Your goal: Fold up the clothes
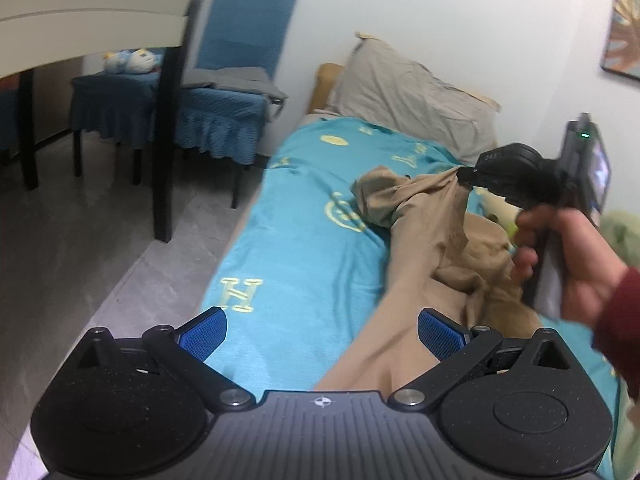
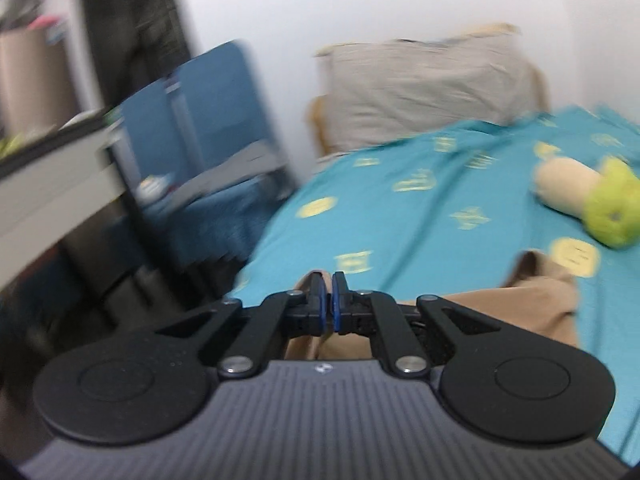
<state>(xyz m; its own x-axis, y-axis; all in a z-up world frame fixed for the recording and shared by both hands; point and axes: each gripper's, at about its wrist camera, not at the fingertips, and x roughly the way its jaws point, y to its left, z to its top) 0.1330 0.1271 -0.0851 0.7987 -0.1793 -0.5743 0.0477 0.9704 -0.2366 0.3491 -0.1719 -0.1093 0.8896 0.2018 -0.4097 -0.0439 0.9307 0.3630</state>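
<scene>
Nearest in the left wrist view, the left gripper [image 1: 322, 334] hangs with its blue pads spread wide and nothing between them, low over the near end of the bed [image 1: 288, 248], where a long leg of the tan trousers [image 1: 416, 276] runs toward the camera across the teal sheet. Further up the bed, the right gripper [image 1: 466, 174], held in the person's right hand [image 1: 568, 264], has its tongs pressed together on a pinch of the tan cloth and lifts it clear of the sheet, so the fabric hangs in a taut ridge with a bunched end drooping beside it; the right wrist view agrees, showing the pads closed on a thin fold with the rest of the garment slack beneath. The step in hand looks like the pick-up and shake-out before any fold: the trousers are still crumpled, not yet laid flat. The next move probably calls for the idle left tongs to take a second hold, likely on the near leg or hem, so the two can stretch the cloth out. Open sheet lies toward the bed's left edge, which drops to the floor; a plush toy [image 2: 592, 204] sits near the right side, and the pillow [image 1: 404, 88] closes off the far end against the wall.
</scene>
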